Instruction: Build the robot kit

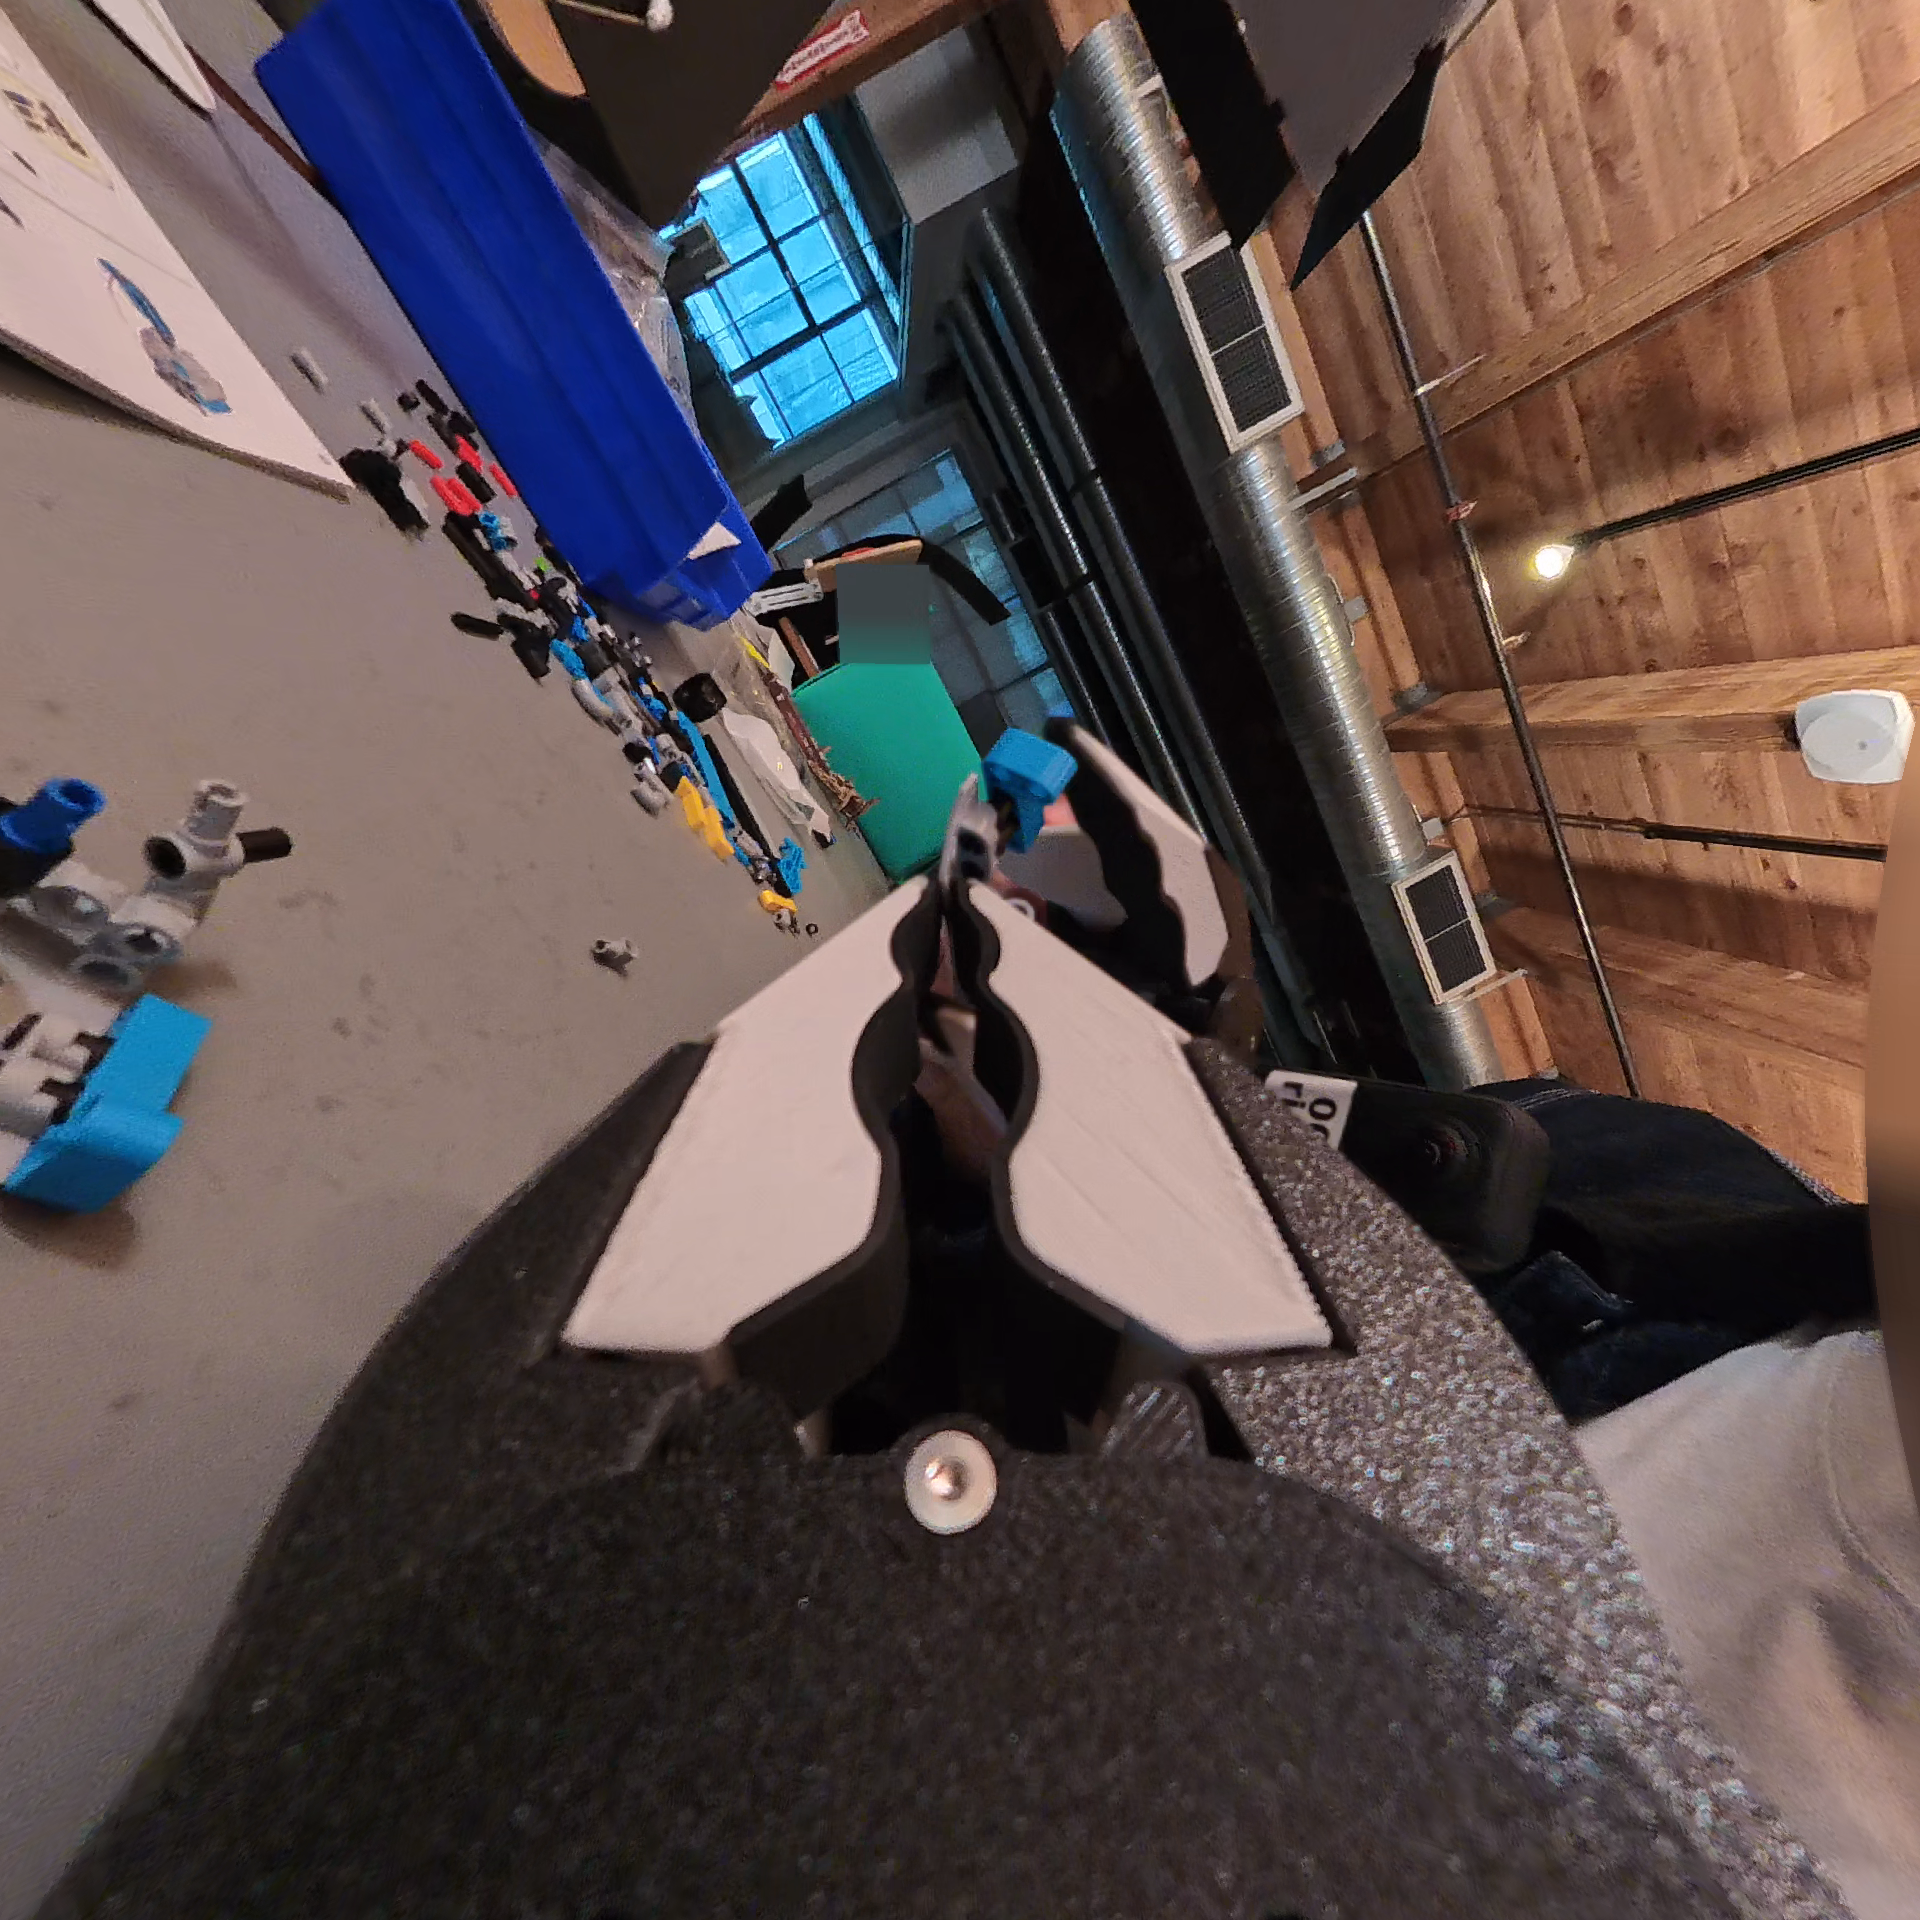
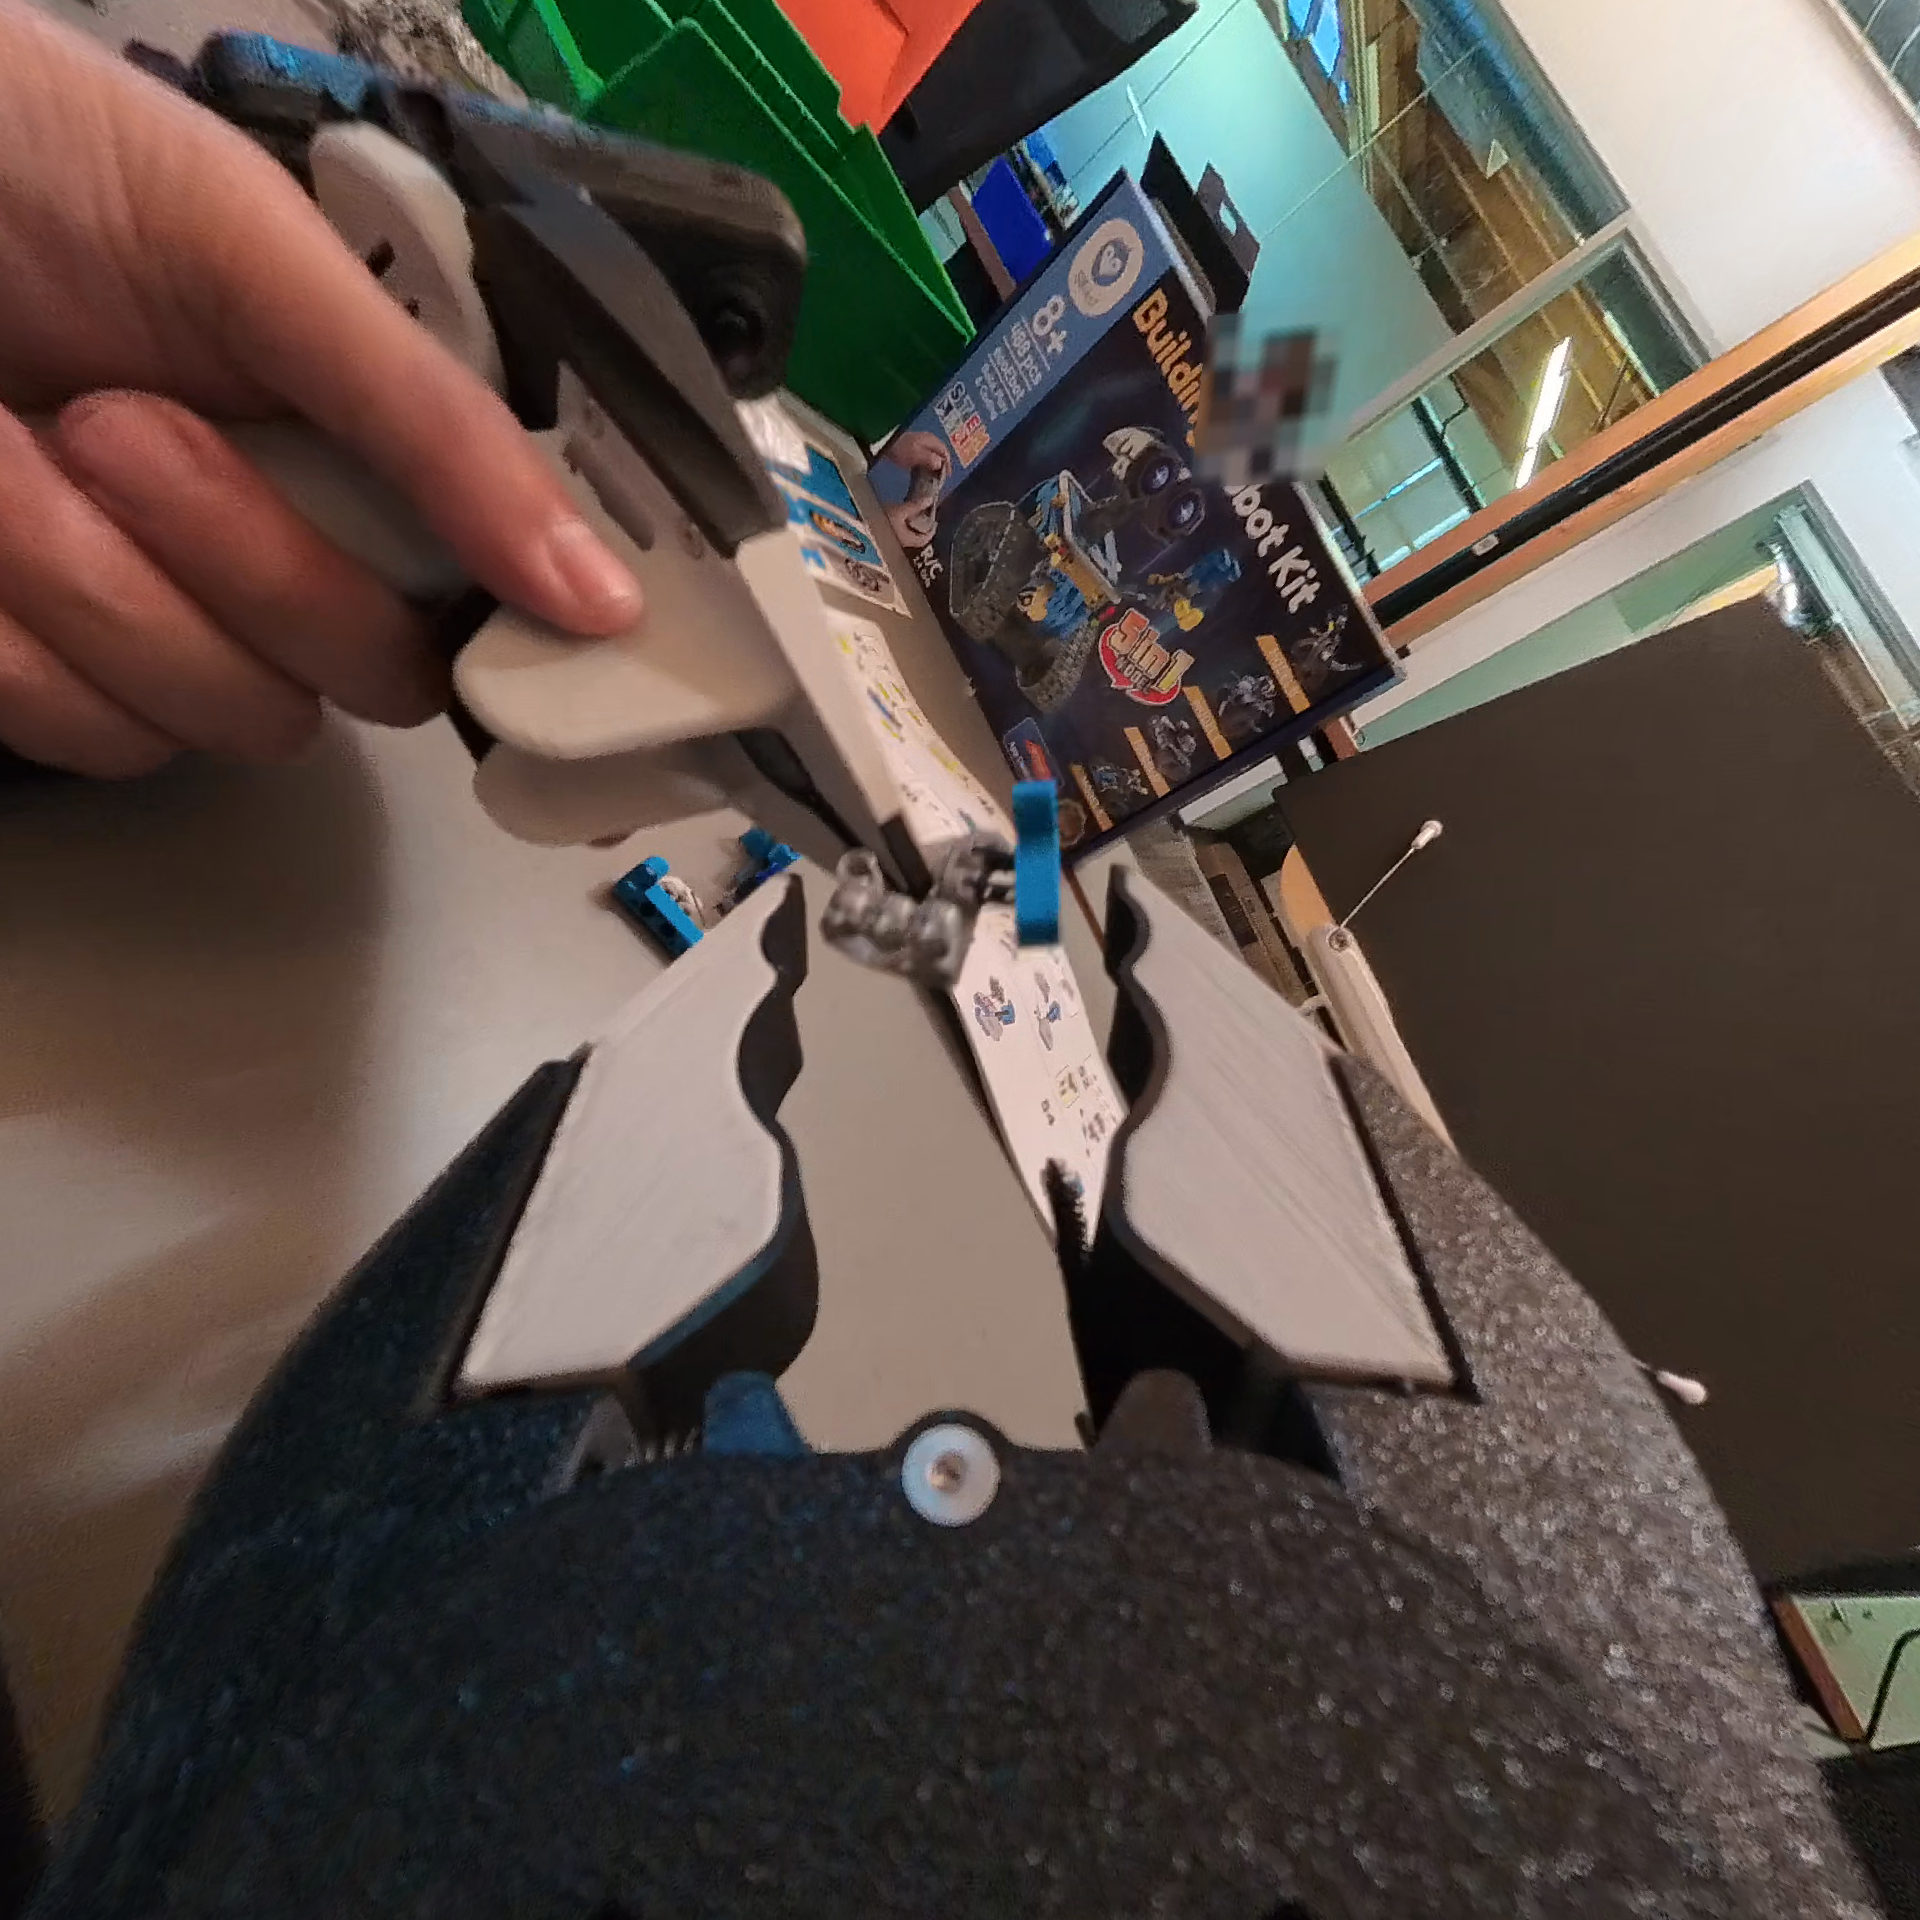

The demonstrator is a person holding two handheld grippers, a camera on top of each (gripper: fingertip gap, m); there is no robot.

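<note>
So the left tool (image 1: 961, 883) is pinched tight on a small grey building-block piece (image 1: 968, 847), which sticks out past its tips with a blue piece (image 1: 1027, 779) attached at the far end. It's held up in the air, off the grey bench (image 1: 343, 1039). From the right wrist view you can see the same grey piece (image 2: 899, 914) and the blue piece (image 2: 1036, 862) just ahead of the right tool (image 2: 951, 914), whose fingers are spread wide with nothing between them; the blue piece sits closer to its right finger. The person's hand (image 2: 208, 416) wraps the left tool's handle up top.

Down on the bench there's a half-built grey and blue assembly (image 1: 94, 966) off to the left, a scatter of loose black, red, blue and yellow parts (image 1: 582, 623) running along a blue bin (image 1: 499, 301), and a white instruction sheet (image 1: 114, 281) lying flat. In the right view that sheet (image 2: 1039, 1039) shows between the open fingers, with a dark blue kit box (image 2: 1122, 582) standing behind it and green bins (image 2: 769, 208) further back.
</note>
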